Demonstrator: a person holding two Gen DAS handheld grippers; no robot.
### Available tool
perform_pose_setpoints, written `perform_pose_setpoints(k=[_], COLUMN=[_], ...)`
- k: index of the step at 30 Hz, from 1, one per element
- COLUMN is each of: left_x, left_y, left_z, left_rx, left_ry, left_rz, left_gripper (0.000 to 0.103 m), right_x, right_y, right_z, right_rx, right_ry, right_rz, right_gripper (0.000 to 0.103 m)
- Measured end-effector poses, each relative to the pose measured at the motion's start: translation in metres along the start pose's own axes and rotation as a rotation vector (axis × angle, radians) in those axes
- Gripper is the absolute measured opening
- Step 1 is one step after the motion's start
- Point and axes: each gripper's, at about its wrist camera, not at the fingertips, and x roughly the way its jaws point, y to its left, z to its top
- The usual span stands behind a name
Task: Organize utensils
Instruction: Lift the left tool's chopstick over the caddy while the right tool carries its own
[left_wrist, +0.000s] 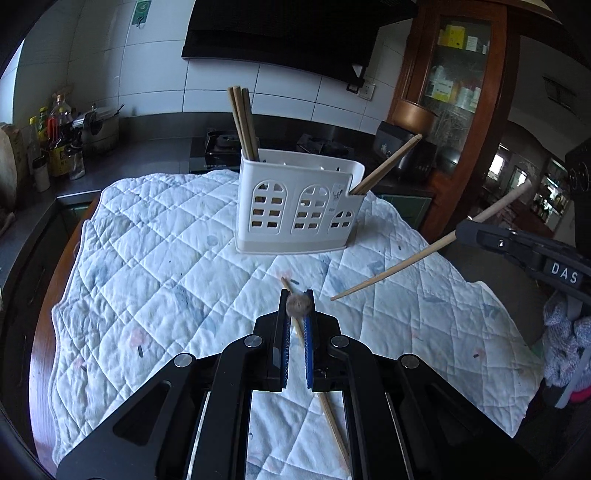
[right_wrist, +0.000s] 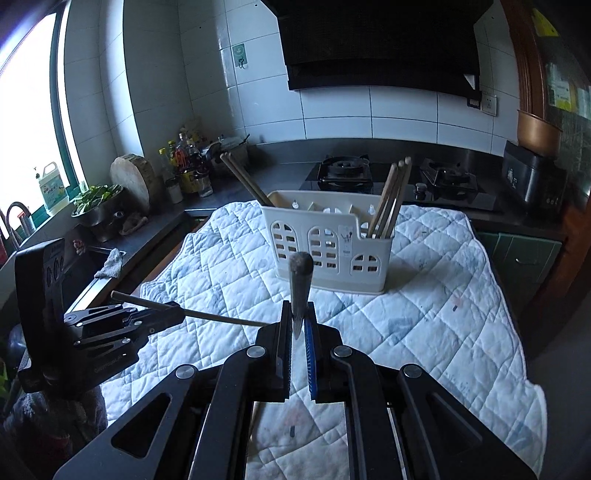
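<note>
Chopstick (left_wrist: 391, 269) in my right tongs (left_wrist: 466, 229): long axis slanted, thin tip down-left over the quilt (left_wrist: 155, 258), thick end up-right. Second chopstick (right_wrist: 218, 316) clamped in my left tongs (left_wrist: 297, 295), lying near level, its thin tip pointing toward my right tongs. Both tongs closed on their sticks, held above the desk. White holder (left_wrist: 295, 206) stands on the quilt beyond, upright; chopsticks bundled (left_wrist: 243, 122) in one end compartment, others leaning (left_wrist: 388, 166) from the opposite end.

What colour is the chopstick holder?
White holder, with arched window cutouts; clearest in the right wrist view.
</note>
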Motion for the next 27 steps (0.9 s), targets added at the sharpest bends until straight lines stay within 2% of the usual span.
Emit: perform_pose_setpoints(k=[6, 11, 22, 27], left_x=[0.003, 0.004, -0.016, -0.011], left_y=[-0.003, -0.011, -0.018, -0.02], left_z=[0.036, 0.067, 0.162, 0.189], left_rx=[0.041, 0.085, 0.109, 0.116], left_ry=[-0.01, -0.029, -0.187, -0.234], left_rz=[-0.007, -0.006, 0.019, 0.061], left_gripper=[0.005, 0.005, 0.005, 0.005], right_x=[-0.015, -0.021, -0.004, 0.017], right_y=[-0.005, -0.011, -0.033, -0.045], right_z=[0.059, 0.099, 0.138, 0.148], right_rx=[-0.051, -0.086, -0.082, -0.078], right_ry=[-0.019, -0.028, -0.025, 0.008], right_rz=[-0.007, -0.046, -0.123, -0.166], right_gripper=[0.007, 0.007, 0.007, 0.007])
